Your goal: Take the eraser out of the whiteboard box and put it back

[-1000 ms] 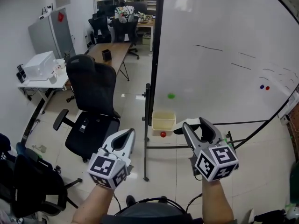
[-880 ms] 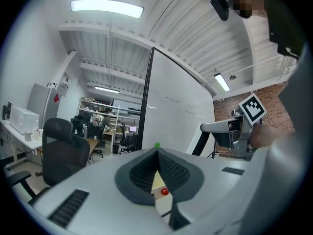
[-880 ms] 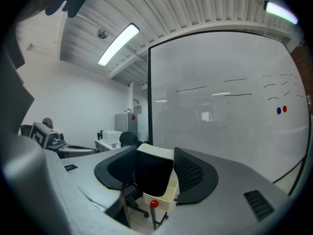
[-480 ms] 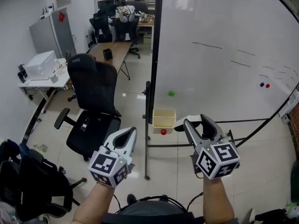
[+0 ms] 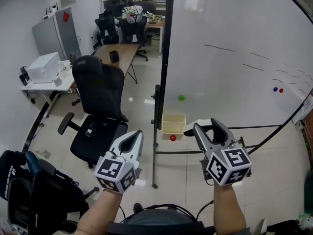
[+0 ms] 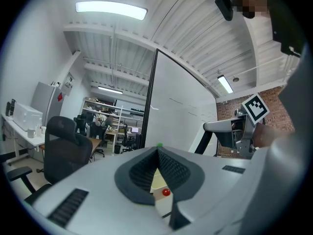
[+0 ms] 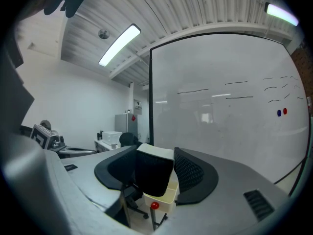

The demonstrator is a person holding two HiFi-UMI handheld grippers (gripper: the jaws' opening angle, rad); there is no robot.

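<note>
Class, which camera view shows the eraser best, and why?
The right gripper view: the eraser fills the middle, dark felt face and white back clear, between the right gripper's jaws. The head view shows only a white end past those jaws. The left gripper view does not show it clearly.

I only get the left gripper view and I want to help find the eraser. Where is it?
Observer: The black felt eraser with a white back is clamped between the right gripper's jaws.
Operator: Is it in the box?
Observer: No. The pale yellow plastic box sits beyond and below the eraser, low on the whiteboard.
Operator: Anything else on the board?
Observer: A small blue magnet and a small red magnet sit side by side near its right edge.
</note>
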